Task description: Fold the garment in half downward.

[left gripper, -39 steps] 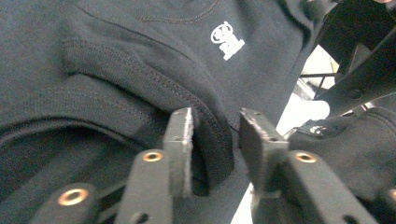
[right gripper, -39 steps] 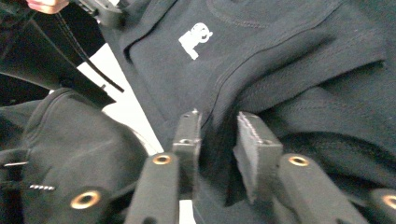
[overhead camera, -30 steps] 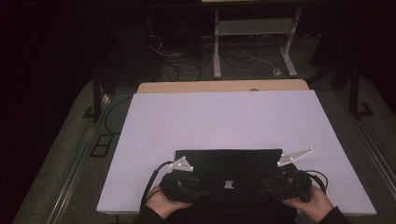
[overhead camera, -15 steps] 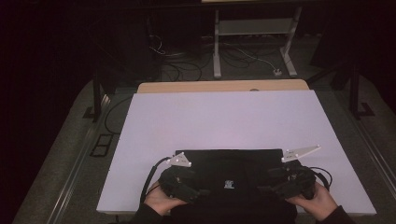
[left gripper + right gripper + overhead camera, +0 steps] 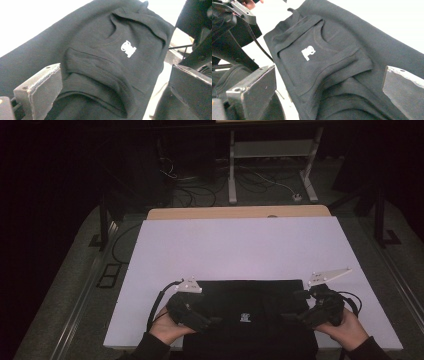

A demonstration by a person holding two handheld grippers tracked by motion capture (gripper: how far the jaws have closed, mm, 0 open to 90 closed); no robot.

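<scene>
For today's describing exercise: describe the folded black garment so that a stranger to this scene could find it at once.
Start at the white table. At its near edge, between the left gripper and the right gripper, lies the black garment, folded into a rectangle. A small white logo marks it, and it is the one dark thing lying on the white top.

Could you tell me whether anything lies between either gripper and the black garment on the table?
Nothing visible does. The left gripper and right gripper sit at the two ends of the folded black garment, jaws open, having just been opening. In each gripper view the cloth lies directly between and beyond the jaws.
</scene>
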